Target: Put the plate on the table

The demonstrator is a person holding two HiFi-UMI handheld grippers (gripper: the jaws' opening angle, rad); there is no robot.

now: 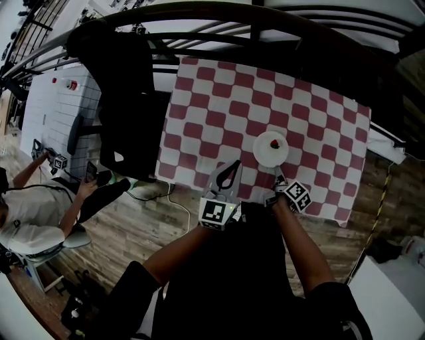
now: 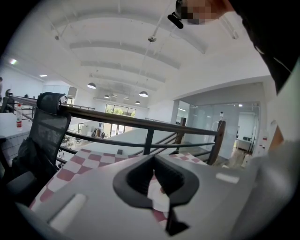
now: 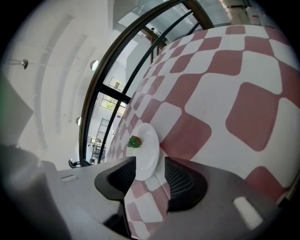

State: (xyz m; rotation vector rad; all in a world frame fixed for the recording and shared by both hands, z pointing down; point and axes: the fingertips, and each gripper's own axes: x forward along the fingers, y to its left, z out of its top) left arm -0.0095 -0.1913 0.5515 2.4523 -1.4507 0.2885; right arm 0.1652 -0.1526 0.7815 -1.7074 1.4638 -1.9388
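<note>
A white plate [image 1: 271,149] with a small red and green piece of food [image 1: 275,143] lies flat on the red-and-white checked table [image 1: 219,99], near its front edge. My right gripper [image 1: 277,180] is open just in front of it. In the right gripper view the plate's [image 3: 146,152] near rim reaches in between the two dark pads [image 3: 180,180], which do not press on it. My left gripper [image 1: 234,166] hovers over the cloth left of the plate. In the left gripper view its tips meet [image 2: 153,161], shut on nothing.
A black office chair [image 1: 123,99] stands at the table's left side. A dark metal railing [image 1: 199,13] runs behind the table. A seated person [image 1: 33,212] is on the wooden floor at the left. A white surface [image 1: 392,292] is at the lower right.
</note>
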